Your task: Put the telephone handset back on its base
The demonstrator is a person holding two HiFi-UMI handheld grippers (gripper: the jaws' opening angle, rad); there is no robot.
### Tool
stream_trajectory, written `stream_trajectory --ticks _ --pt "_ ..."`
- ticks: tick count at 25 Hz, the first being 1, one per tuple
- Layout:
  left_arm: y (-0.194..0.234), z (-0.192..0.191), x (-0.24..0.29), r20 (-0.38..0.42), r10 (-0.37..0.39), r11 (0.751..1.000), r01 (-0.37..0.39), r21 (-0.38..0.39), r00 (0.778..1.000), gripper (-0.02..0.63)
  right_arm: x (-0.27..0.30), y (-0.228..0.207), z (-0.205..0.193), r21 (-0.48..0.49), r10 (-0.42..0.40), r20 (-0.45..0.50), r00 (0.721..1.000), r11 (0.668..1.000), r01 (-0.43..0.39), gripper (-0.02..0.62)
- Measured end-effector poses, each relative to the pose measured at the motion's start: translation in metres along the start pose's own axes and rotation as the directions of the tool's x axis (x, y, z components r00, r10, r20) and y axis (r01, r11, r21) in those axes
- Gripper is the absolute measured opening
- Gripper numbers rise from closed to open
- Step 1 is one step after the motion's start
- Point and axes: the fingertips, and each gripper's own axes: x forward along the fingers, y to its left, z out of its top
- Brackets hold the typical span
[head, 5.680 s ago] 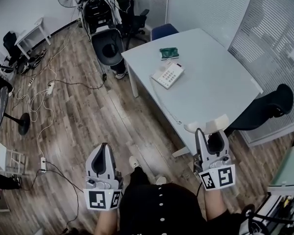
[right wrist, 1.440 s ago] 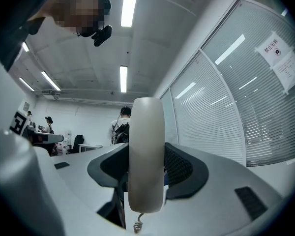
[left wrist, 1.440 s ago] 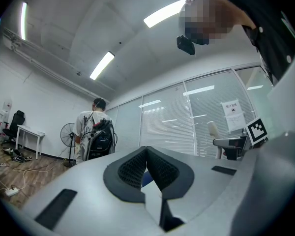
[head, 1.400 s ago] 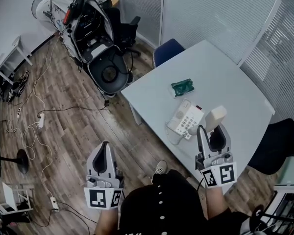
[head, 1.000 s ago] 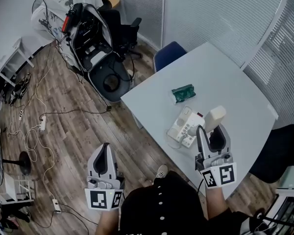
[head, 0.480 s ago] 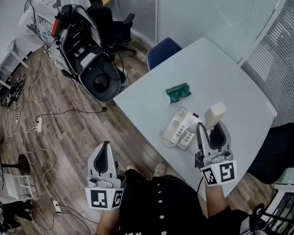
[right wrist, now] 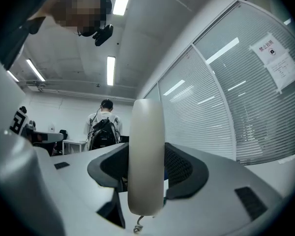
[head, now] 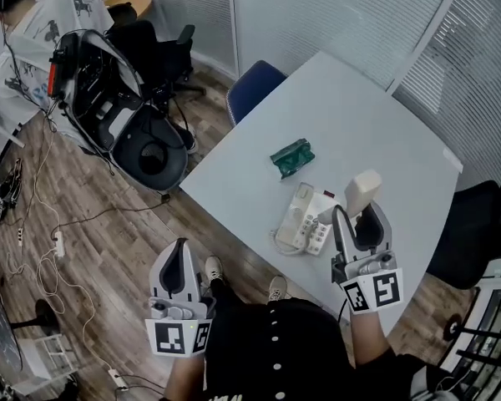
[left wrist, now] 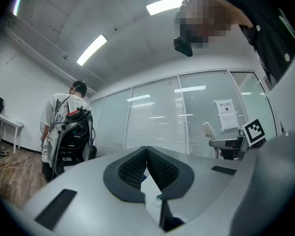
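r claw (head: 356, 217) pinching handset (head: 363, 192), near phone base (head: 303, 221) on table (head: 376, 115), l claw (head: 177, 251) pressed together, empty

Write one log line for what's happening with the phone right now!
step: handset return | right gripper: shut on handset | left gripper: shut, empty | base: on table, handset not yet on it
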Motion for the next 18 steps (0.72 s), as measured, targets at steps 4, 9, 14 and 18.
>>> stream_trajectory --ticks 4,9,14,18 --pt "0.016 0.000 0.026 -0.012 -0.062 0.998 0.062 -0.005 0.998 0.015 0.011 0.003 -0.001 0.001 -0.055 -0.003 0.998 0.998 0.055 0.235" --pt "0.030 0.002 0.050 -0.013 -0.115 0.993 0.115 -0.006 0.993 0.015 0.021 0.006 -0.005 0.010 -0.108 -0.014 0.994 0.994 0.108 0.235" --pt "0.030 -0.004 0.072 -0.028 -0.187 0.982 0.186 -0.027 0.982 0.015 0.021 0.003 -0.011 0.016 -0.175 -0.037 0.984 0.984 0.176 0.235" --pt "0.028 -0.006 0.088 -0.033 -0.243 0.970 0.242 -0.037 0.970 0.015 0.017 -0.002 -0.012 0.014 -0.232 -0.042 0.972 0.972 0.233 0.235"
